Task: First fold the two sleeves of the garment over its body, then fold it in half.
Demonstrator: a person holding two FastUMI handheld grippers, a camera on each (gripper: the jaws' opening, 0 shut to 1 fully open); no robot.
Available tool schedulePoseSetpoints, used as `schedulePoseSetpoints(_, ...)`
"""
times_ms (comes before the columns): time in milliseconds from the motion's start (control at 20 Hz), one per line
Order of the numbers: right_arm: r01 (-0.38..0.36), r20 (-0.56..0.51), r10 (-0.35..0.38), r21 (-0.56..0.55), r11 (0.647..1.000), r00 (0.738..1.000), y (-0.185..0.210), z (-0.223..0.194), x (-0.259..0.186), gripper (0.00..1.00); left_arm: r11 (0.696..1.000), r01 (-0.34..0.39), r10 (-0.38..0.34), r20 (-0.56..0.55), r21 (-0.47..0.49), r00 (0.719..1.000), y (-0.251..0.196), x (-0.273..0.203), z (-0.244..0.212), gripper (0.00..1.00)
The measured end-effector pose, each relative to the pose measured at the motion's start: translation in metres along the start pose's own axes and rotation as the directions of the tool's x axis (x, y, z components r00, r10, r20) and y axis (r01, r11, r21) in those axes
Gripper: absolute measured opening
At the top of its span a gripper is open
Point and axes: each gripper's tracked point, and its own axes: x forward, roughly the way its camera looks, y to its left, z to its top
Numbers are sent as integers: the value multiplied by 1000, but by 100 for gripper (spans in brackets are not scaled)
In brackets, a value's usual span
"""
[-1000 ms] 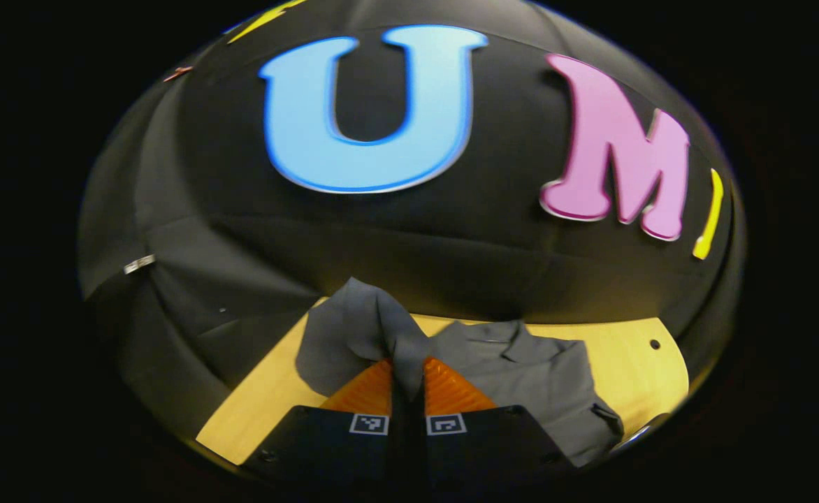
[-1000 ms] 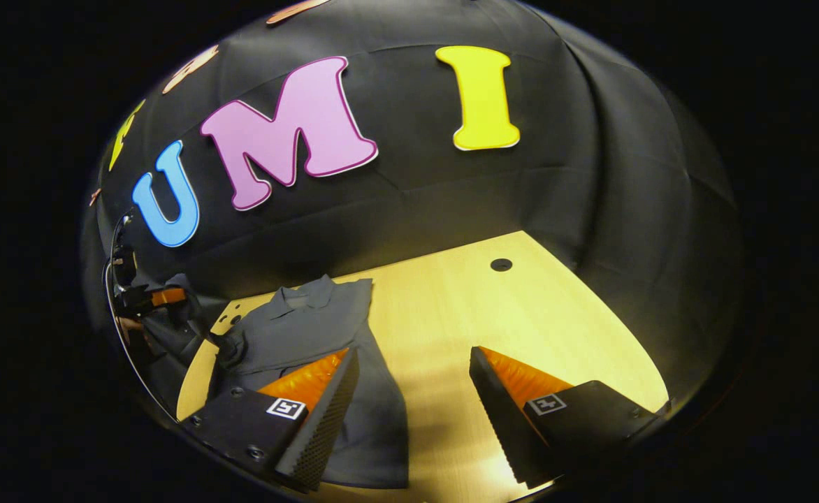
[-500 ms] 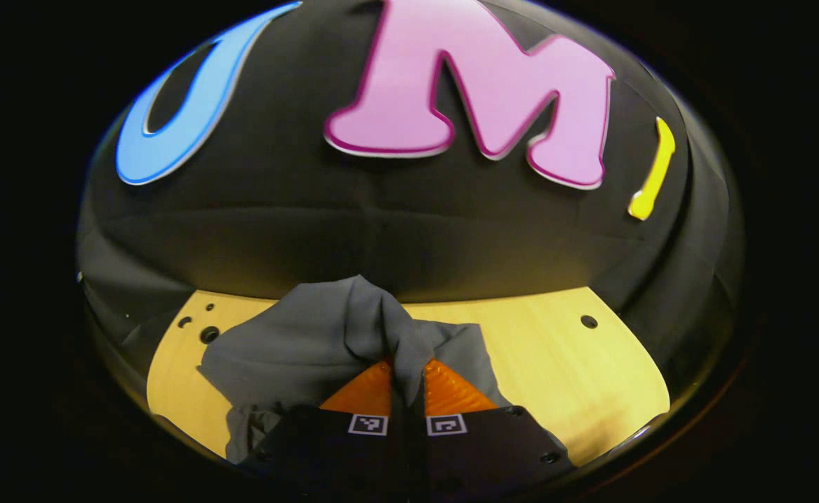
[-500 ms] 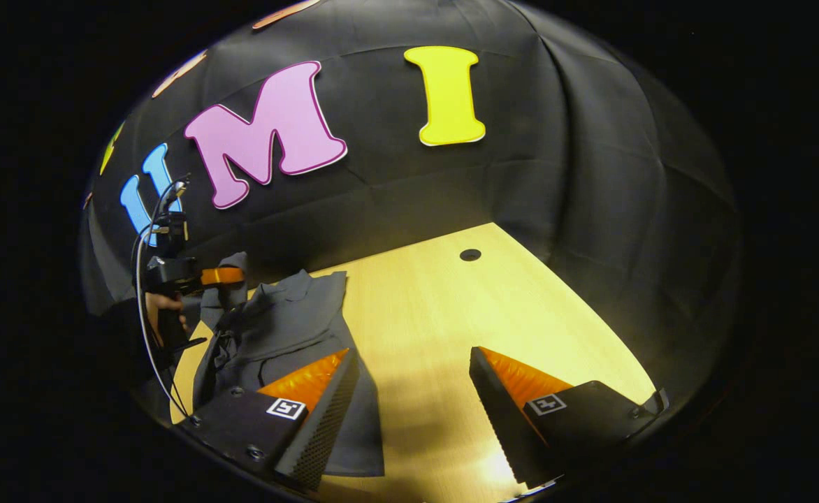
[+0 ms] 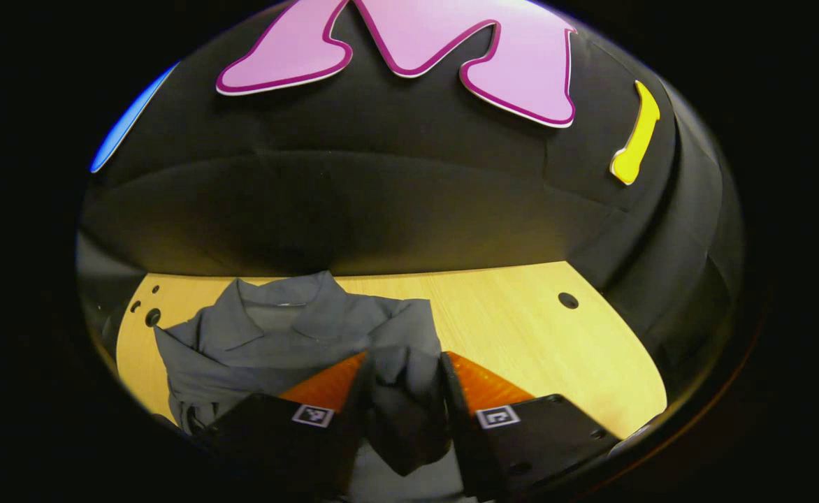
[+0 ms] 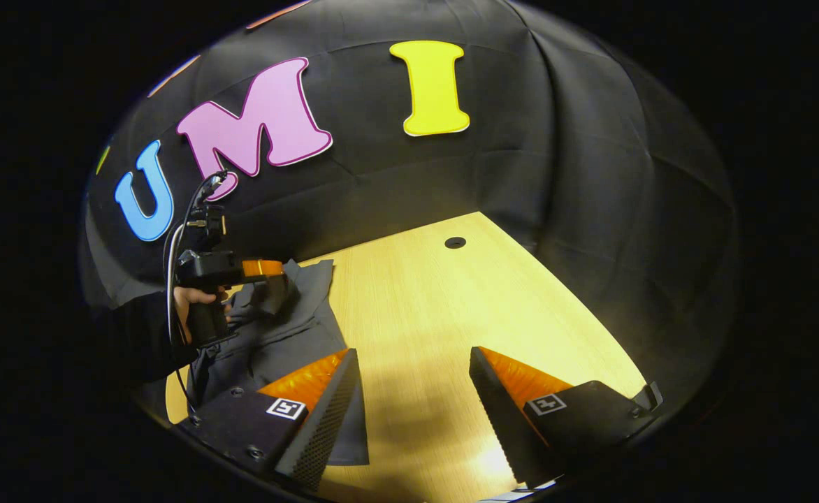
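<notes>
A grey collared shirt (image 5: 270, 339) lies on the wooden table (image 5: 521, 328), collar toward the back wall. My left gripper (image 5: 404, 365) hovers over the shirt's body with its fingers apart. A bunched grey sleeve (image 5: 406, 391) sits loosely between them and droops onto the body. In the right gripper view the left gripper (image 6: 270, 269) is held by a hand (image 6: 189, 300) above the shirt (image 6: 291, 335), with the sleeve (image 6: 270, 297) hanging under its tip. My right gripper (image 6: 413, 391) stands open low over the table (image 6: 437, 300); one of its fingers (image 6: 325, 391) overlaps the shirt's lower edge.
The black cloth wall closes the table's back and sides. The tabletop has a round hole at its far right (image 5: 567, 300) and small holes at its far left (image 5: 151, 316). Bare wood lies to the right of the shirt. A cable (image 6: 172, 251) loops from the left gripper.
My left gripper carried the sleeve across over the shirt's body, lowered, and its fingers have parted from being shut on the sleeve. The right gripper has barely moved and stays open.
</notes>
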Motion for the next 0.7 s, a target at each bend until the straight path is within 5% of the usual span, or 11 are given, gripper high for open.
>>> schedulePoseSetpoints(150,-28,-6,28,1,1000,1000,9,-1,4,99,999,-34,34,32,2,999,18,-25,1,97)
schedulePoseSetpoints(700,-191,-182,180,-48,980,967,85,-60,36,99,974,-213,212,-18,-78,977,150,-182,-90,98)
